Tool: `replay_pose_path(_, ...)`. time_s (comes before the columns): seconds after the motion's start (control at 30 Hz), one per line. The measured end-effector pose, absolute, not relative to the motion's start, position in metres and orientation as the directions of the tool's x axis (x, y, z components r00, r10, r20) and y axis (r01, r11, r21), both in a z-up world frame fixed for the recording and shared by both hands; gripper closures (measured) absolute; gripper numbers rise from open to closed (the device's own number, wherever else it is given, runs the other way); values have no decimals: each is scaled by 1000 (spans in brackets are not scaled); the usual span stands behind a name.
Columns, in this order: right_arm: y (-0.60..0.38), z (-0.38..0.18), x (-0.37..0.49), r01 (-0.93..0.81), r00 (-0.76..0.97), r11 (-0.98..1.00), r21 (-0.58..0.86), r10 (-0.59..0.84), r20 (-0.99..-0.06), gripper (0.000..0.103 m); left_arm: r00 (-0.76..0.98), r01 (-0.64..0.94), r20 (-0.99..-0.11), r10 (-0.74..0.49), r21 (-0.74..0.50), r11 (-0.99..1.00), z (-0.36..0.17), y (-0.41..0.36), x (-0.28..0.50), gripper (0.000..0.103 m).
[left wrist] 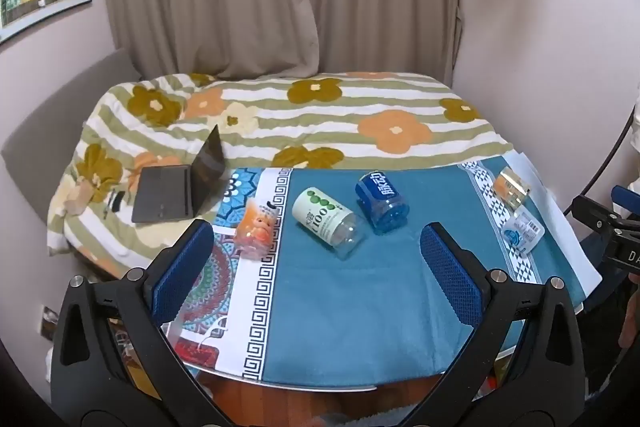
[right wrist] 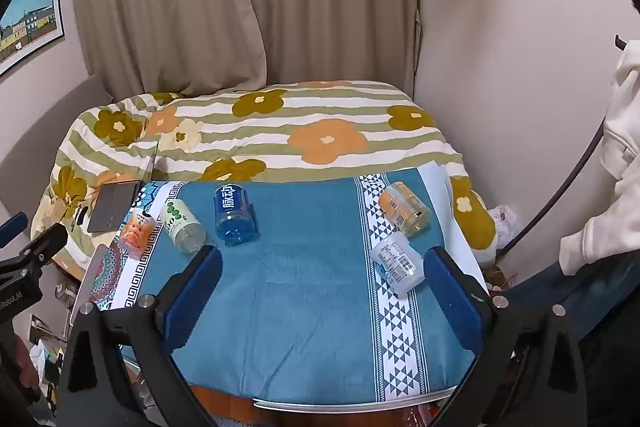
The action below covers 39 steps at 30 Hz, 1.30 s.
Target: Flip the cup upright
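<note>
Five cups lie on their sides on the desk (left wrist: 360,287), covered by a blue cloth. The left gripper (left wrist: 318,267) hangs over the near edge, fingers spread wide and empty; the white-green cup (left wrist: 326,221) and the blue cup (left wrist: 382,201) rest just beyond it, the orange cup (left wrist: 256,227) further left. The right gripper (right wrist: 322,285) is likewise spread and empty, the clear cup (right wrist: 396,263) just inside its right finger, the amber cup (right wrist: 404,209) beyond.

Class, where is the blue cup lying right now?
The blue cup lies on its side mid-table on the blue cloth, just right of the green-and-white cup.
</note>
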State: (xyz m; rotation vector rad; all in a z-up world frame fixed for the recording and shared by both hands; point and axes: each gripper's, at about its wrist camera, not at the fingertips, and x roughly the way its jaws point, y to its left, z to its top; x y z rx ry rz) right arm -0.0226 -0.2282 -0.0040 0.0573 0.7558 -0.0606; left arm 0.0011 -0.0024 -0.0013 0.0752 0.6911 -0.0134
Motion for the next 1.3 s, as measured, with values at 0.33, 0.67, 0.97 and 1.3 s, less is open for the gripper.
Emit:
replay_pose_path(0.33,-228,-3,-22,82,721,996,21,-45,-692,2,775,32,-631,-5,31,999,-3,2,-1,0)
replay_pose_path(0.67,-229,-3,-25,84,724,996,24,-44,-688,2,759,38,-651,-24,7,999,-6,8,4,0)
replay_pose_path(0.97,-224,-2,-25,77,726,997,21,-41,-686,2,755,35,-655,-21,8,999,-3,8,7,0)
replay_pose_path(1.3,-223,-2,-22,65,730,998,21,-33,-683,2,757,34,-653,-21,8,999,-3,10,4,0)
